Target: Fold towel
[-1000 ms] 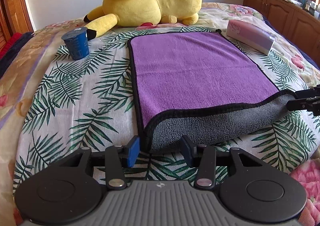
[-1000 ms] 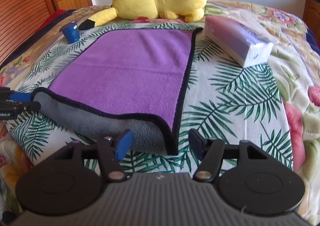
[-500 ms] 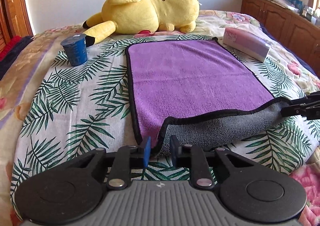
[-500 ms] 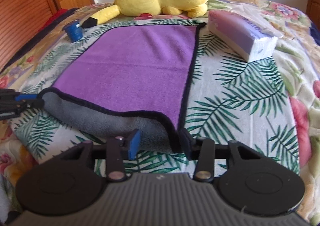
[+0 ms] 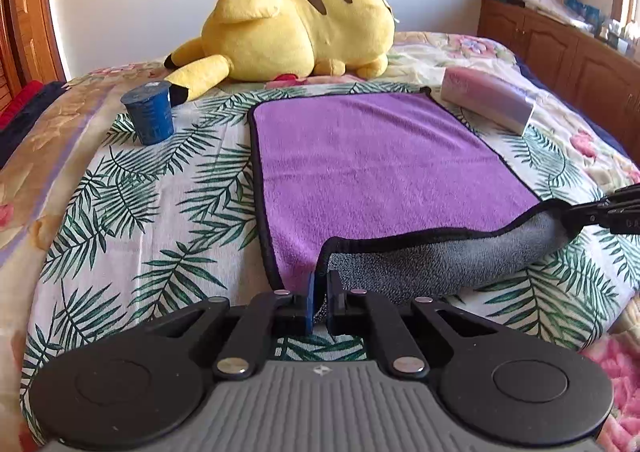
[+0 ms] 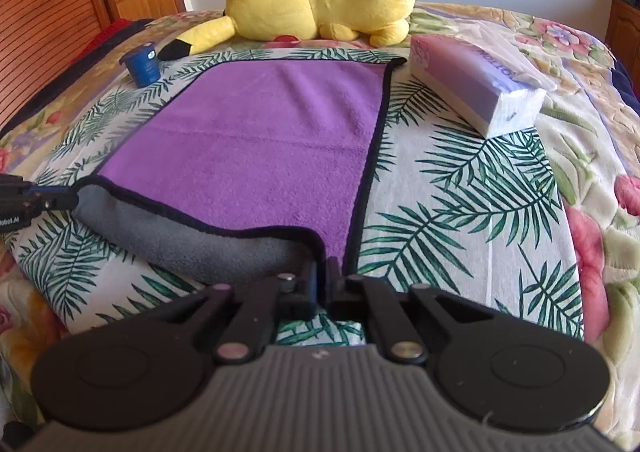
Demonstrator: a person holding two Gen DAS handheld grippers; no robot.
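Note:
A purple towel point(image 5: 372, 163) with a grey underside and black trim lies flat on the bed; it also shows in the right wrist view point(image 6: 264, 155). Its near edge is lifted, showing the grey side. My left gripper point(image 5: 322, 296) is shut on the towel's near left corner. My right gripper point(image 6: 326, 284) is shut on the near right corner. Each gripper shows at the edge of the other's view, the right one point(image 5: 608, 209) and the left one point(image 6: 36, 199).
A yellow plush toy point(image 5: 296, 27) lies at the towel's far end. A blue cup point(image 5: 149, 117) stands to the far left. A tissue pack point(image 5: 488, 99) lies at the far right corner. A wooden cabinet point(image 5: 560, 51) stands beyond the bed's right side.
Both grippers have closed from open onto the towel's near corners and risen slightly, lifting the near edge.

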